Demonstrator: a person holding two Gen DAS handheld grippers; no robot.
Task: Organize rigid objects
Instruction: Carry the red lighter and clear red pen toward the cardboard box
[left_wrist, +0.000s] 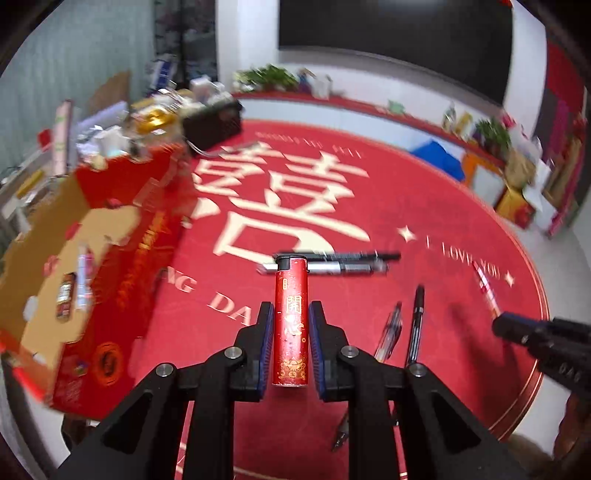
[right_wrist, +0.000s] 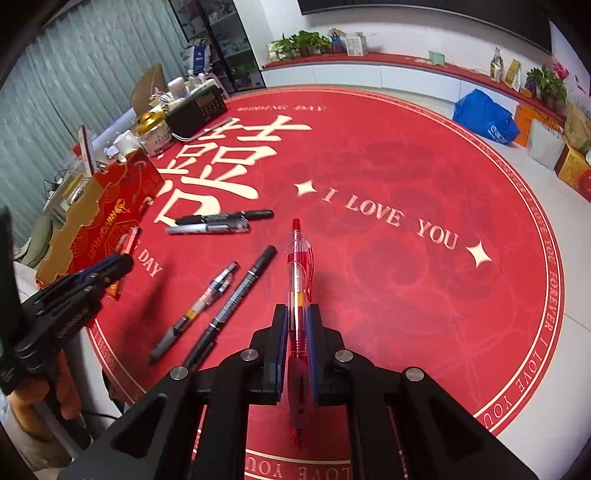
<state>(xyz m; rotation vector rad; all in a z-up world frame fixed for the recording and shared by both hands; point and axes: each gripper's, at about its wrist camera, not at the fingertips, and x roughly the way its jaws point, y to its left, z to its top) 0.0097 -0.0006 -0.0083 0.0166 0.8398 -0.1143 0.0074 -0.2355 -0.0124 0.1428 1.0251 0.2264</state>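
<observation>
**Lighter and red pen held clear of the mat, red box as the likely drop point**

The left tongs (left_wrist: 290, 314) are closed on a red lighter (left_wrist: 290, 325), which is held lengthwise between the pads with its black cap pointing away from the wrist. The pads press on the lower half of the body; the cap end stands out well beyond the fingertips.

The right tongs (right_wrist: 296, 314) are closed on a red pen (right_wrist: 300, 291), gripped about mid-barrel, with the tip well forward and the tail running back under the wrist.

Landmark: the open red box (left_wrist: 110, 258) at the edge of the round red mat (right_wrist: 406, 184). Inside it, a few small items are seen lying on the cardboard floor; what they are cannot be told through the blur. The lighter is held just beside the box, on its mat side. The red pen is held well apart from the box, over the middle of the mat.

Still on the mat: a black marker and a silver pen (right_wrist: 207, 229) lying side by side near the box, then a clear pen (right_wrist: 201, 302) and a black pen (right_wrist: 236, 299) farther from it.

Judgement on the step: the lighter is probably to be carried over the box wall first. It should be kept level and lifted above the wall, since the projecting cap could catch on the cardboard. Release is best made low over a bare patch of the box floor. The right tongs are better held back until the left has cleared the box.
</observation>
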